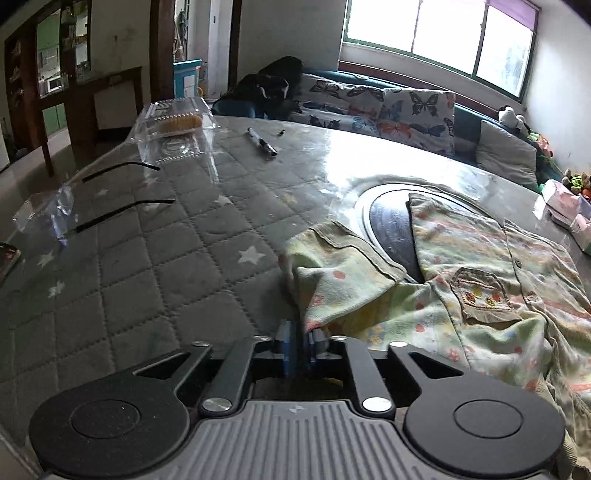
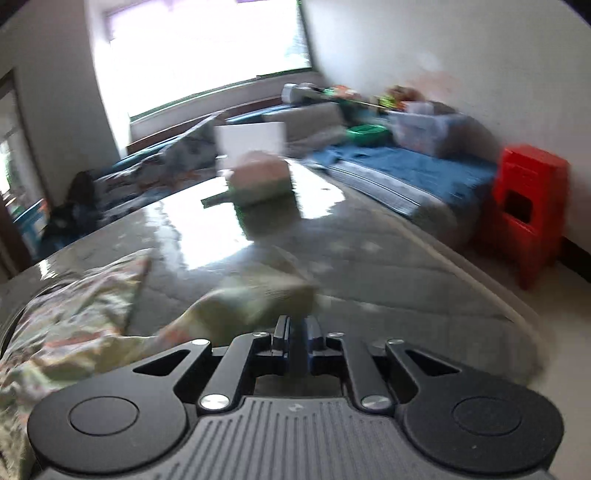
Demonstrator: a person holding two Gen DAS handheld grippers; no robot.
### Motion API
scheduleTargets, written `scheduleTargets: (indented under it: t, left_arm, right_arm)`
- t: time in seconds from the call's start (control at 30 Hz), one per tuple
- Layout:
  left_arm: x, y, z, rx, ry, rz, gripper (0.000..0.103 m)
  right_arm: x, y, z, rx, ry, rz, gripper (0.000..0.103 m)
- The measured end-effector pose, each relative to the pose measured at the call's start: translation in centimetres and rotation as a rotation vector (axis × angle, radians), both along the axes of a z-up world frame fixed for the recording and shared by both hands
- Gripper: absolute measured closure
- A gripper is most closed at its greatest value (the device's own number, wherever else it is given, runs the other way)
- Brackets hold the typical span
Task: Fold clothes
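Ribbed grey housing and two round black discs fill the foreground of both wrist views, with black linkage bars running forward to the fingers.

Left gripper (image 1: 301,338): blue-padded jaws clenched on a fold of the shirt (image 1: 480,280), pinching the fabric where a sleeve (image 1: 332,266) meets the body. Cloth is soft, brushed cotton-like, pale green-yellow with faded orange and pink print, wrinkled. A khaki patch pocket (image 1: 484,295) with small embroidered motifs sits on the chest; khaki trim edges the sleeve cuff. Garment lies spread front-up on the table, partly covering a dark round inset ringed by a light rim (image 1: 388,221).

Right gripper (image 2: 297,334): jaws drawn close together on a raised, bunched fold of the same shirt (image 2: 74,314); the view is motion-blurred, so the contact itself is hard to resolve.

Surface: table (image 1: 147,266) covered by grey quilted cloth with white stars under a glossy clear sheet that reflects the window. On it: a clear plastic clamshell box (image 1: 173,129), a pen-like object (image 1: 262,142), two black strips, crumpled clear film.

Room: a wide window (image 1: 439,33), a bench with a butterfly-print cover (image 1: 388,107), a grey cushion, plush toys, a red plastic stool (image 2: 524,214).
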State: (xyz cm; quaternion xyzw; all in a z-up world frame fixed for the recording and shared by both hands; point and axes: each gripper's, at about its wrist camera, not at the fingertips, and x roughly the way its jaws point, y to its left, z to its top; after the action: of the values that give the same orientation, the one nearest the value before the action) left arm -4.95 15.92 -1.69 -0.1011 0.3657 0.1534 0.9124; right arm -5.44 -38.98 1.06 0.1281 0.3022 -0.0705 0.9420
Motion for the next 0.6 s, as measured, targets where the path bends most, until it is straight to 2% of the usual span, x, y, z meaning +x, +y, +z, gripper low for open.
scheduleTargets:
  t: [0.03, 0.1, 0.17, 0.23, 0.27, 0.43, 0.6]
  left_arm:
    - [-0.1, 0.0, 0.1, 0.007, -0.002, 0.002, 0.073]
    - [-0.3, -0.1, 0.3, 0.021, -0.006, 0.007, 0.070]
    - [-0.6, -0.1, 0.5, 0.035, -0.011, 0.011, 0.054]
    - [-0.8, -0.2, 0.7, 0.049, -0.015, 0.015, 0.052]
    - [-0.9, -0.2, 0.9, 0.056, -0.017, 0.017, 0.048]
    - [-1.4, -0.4, 1.3, 0.088, -0.026, 0.021, 0.041]
    - [-1.4, -1.3, 1.6, 0.153, -0.047, 0.000, 0.032]
  right_arm:
    - [-0.1, -0.5, 0.0, 0.002, -0.002, -0.014, 0.093]
    - [-0.5, -0.7, 0.6, -0.028, -0.031, -0.019, 0.093]
    - [-1.1, -0.5, 1.2, -0.033, -0.062, 0.001, 0.090]
    - [-0.6, 0.9, 1.3, -0.044, -0.066, 0.061, 0.079]
    - [-0.3, 1.7, 1.3, -0.050, -0.067, 0.093, 0.073]
    - [1.7, 5.9, 0.2, -0.064, -0.031, 0.241, 0.065]
    - [2.7, 7.7, -2.2, -0.072, 0.047, 0.275, 0.059]
